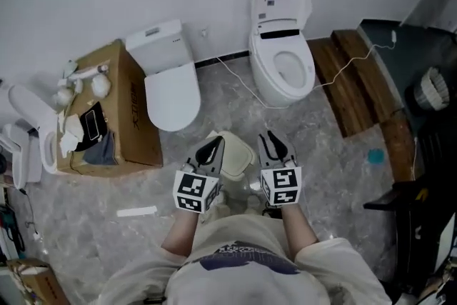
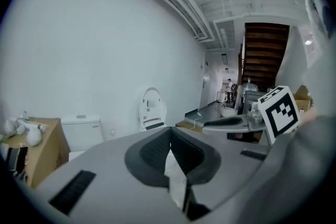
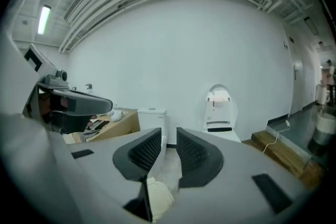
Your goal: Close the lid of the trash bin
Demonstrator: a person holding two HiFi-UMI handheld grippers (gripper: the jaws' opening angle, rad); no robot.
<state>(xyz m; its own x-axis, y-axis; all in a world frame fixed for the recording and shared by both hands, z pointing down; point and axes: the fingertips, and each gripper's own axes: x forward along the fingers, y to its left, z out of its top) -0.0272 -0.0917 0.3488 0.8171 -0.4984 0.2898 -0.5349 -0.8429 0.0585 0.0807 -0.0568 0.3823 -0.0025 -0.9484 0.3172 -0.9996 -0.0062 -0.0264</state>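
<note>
Left claw (image 1: pixel 211 151) is being held pinched shut with nothing in it, and right claw (image 1: pixel 274 146) is being held a little apart, also empty. Between them, on the near grey, stone-patterned floor (image 1: pixel 335 175), the trash bin (image 1: pixel 235 166) is being seen from above. Its lid (image 1: pixel 241 151) looks smooth, cream and square with round corners, likely light plastic, and seems down. If not, a soft flat push is being called for, not a slap.

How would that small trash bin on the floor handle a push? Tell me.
The trash bin looks like thin plastic, so probably light and apt to slide on the smooth floor. Standing free, it may tip if shoved high.
</note>
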